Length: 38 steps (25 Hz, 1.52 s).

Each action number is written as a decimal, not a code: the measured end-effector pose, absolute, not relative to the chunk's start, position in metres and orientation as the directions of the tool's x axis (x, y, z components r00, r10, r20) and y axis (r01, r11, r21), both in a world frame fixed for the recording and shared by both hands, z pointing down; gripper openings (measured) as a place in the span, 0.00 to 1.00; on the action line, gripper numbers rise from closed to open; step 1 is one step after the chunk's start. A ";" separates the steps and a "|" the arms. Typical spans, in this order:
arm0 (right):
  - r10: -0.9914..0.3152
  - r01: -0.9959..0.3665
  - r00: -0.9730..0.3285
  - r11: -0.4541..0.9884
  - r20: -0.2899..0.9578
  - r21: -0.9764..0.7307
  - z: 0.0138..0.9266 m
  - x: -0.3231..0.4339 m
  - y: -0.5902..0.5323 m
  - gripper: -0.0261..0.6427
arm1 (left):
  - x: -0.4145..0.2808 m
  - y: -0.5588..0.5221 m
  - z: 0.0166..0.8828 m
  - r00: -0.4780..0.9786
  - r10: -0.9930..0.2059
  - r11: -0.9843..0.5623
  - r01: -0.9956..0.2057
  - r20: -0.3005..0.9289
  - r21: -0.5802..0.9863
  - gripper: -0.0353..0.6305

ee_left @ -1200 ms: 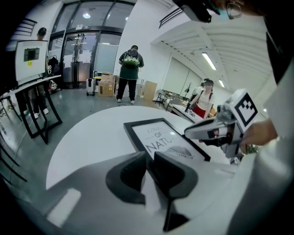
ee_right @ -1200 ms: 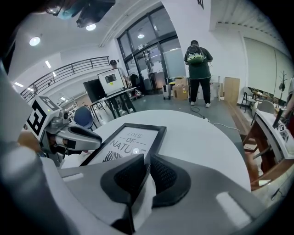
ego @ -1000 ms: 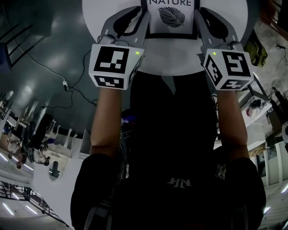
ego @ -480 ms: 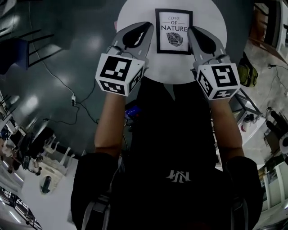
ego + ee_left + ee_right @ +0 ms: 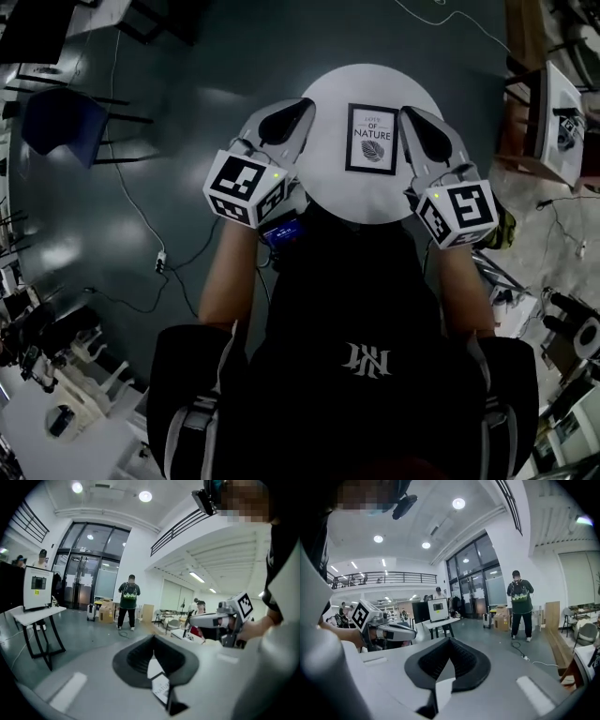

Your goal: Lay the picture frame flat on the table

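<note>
Well, I see the picture frame (image 5: 372, 139) face-up on the round white table (image 5: 323, 178), long axis running away from me (lettering upright). The left gripper (image 5: 305, 105) and right gripper (image 5: 405, 112) flank it, jaws together and empty, over dark floor (image 5: 187, 141).

From overhead we lose the near edge of the round white table (image 5: 375, 195) under the person's black shirt (image 5: 356, 309). In the left gripper view, the dark ribbed pads (image 5: 133, 660) of the left gripper (image 5: 153, 639) cover most of the black-framed leaf print (image 5: 161, 692), so we only get one corner and part of the lettering. Through the right gripper (image 5: 449, 641) we get just a white sliver and a dark scrap at the bottom edge, no clue what it is. The white-topped side table (image 5: 562, 103) runs off the right edge.
</note>
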State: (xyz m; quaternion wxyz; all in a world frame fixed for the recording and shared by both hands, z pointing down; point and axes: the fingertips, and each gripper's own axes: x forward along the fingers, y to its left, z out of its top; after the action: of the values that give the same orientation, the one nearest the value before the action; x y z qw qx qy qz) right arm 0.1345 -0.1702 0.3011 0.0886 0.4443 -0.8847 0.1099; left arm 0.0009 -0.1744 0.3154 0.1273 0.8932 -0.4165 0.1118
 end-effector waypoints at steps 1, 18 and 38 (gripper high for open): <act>-0.774 -0.807 -0.589 0.580 0.231 -0.114 0.286 0.133 -0.166 0.04 | -0.006 -0.171 0.302 0.633 -0.718 -0.626 -0.769 0.290 0.129 0.06; -0.829 -0.839 -0.544 0.539 0.129 -0.074 0.231 0.114 -0.061 0.04 | -0.053 -0.096 0.245 0.814 -0.572 -0.802 -0.581 0.103 0.140 0.06; -0.776 -0.767 -0.626 0.597 0.072 -0.236 0.245 0.117 0.134 0.04 | -0.002 0.116 0.285 0.879 -0.420 -0.864 -0.464 0.226 0.194 0.06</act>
State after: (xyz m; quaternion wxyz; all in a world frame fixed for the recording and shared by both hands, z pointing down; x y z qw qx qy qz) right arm 0.1170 0.1338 0.2449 -0.0189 0.4319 -0.8933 0.1229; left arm -0.0018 0.1162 0.2851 0.1222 0.9615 -0.2298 0.0884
